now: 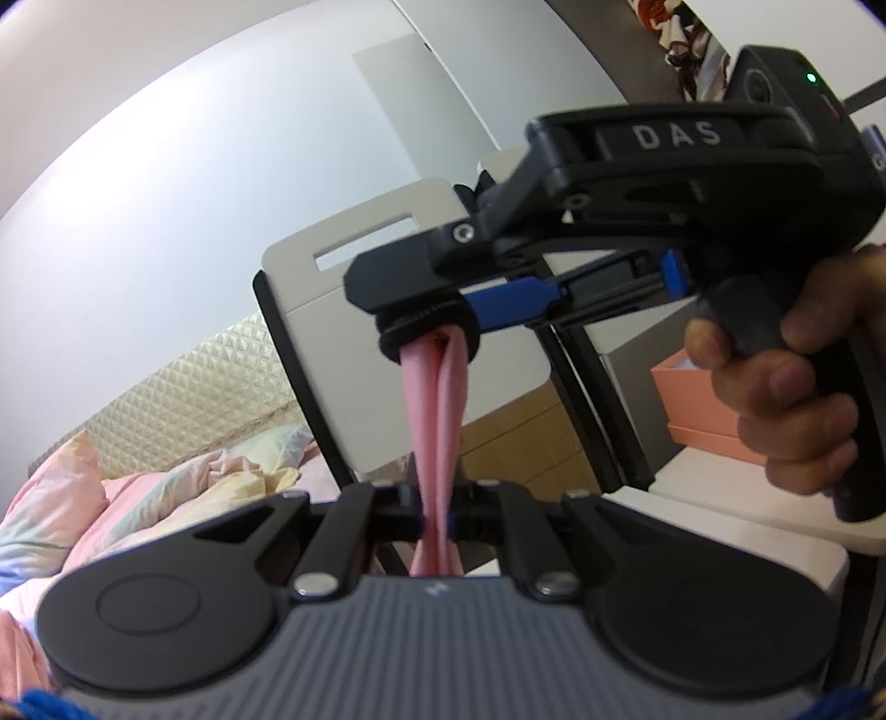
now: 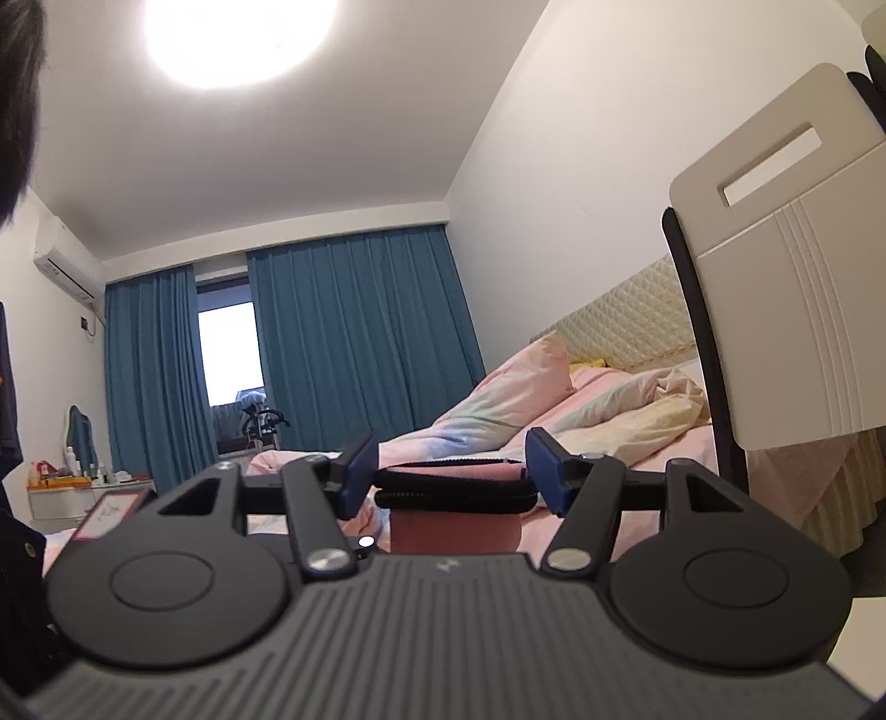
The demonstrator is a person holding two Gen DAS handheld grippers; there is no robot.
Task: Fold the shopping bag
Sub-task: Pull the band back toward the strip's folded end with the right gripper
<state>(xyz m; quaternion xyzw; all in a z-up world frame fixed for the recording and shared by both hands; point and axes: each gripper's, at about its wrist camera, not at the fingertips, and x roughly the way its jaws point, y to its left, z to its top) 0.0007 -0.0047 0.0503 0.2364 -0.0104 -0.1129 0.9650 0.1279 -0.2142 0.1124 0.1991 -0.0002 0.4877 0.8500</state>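
Left wrist view first, from its left side: a bed (image 1: pixel 127 498) with pastel bedding lies low and to the left of the left gripper (image 1: pixel 437 526), and a quilted headboard (image 1: pixel 188 387) rises behind it. At the centre this gripper's jaws are closed tight on a twisted pink strip of the shopping bag (image 1: pixel 437 421), which runs up from between the blue pads to the right gripper (image 1: pixel 429 338) just above and ahead. There the pink cloth passes through a black elastic band (image 1: pixel 398 343) held at that gripper's tip. Behind both stands one white chair back (image 1: pixel 360 266) with a slot handle, and to the right one hand (image 1: pixel 797 387) wraps the right gripper's grip, with one pink box (image 1: pixel 698 410) beyond it. Right wrist view, again from the left: one air conditioner (image 2: pixel 69 266) on the wall, two blue curtains (image 2: pixel 354 343) flanking one window, and one ceiling lamp (image 2: pixel 238 39) overhead, none of which the other camera catches. At the centre the right gripper (image 2: pixel 451 476) stands about half open, its two blue pads stretching the black band (image 2: pixel 454 493) around the pink bag (image 2: pixel 454 531), which sits between the fingers and just below them. Only this view shows the band's spread; only the left one shows the bag hanging as a strip between the two grippers. To the right is the same chair back (image 2: pixel 786 310).
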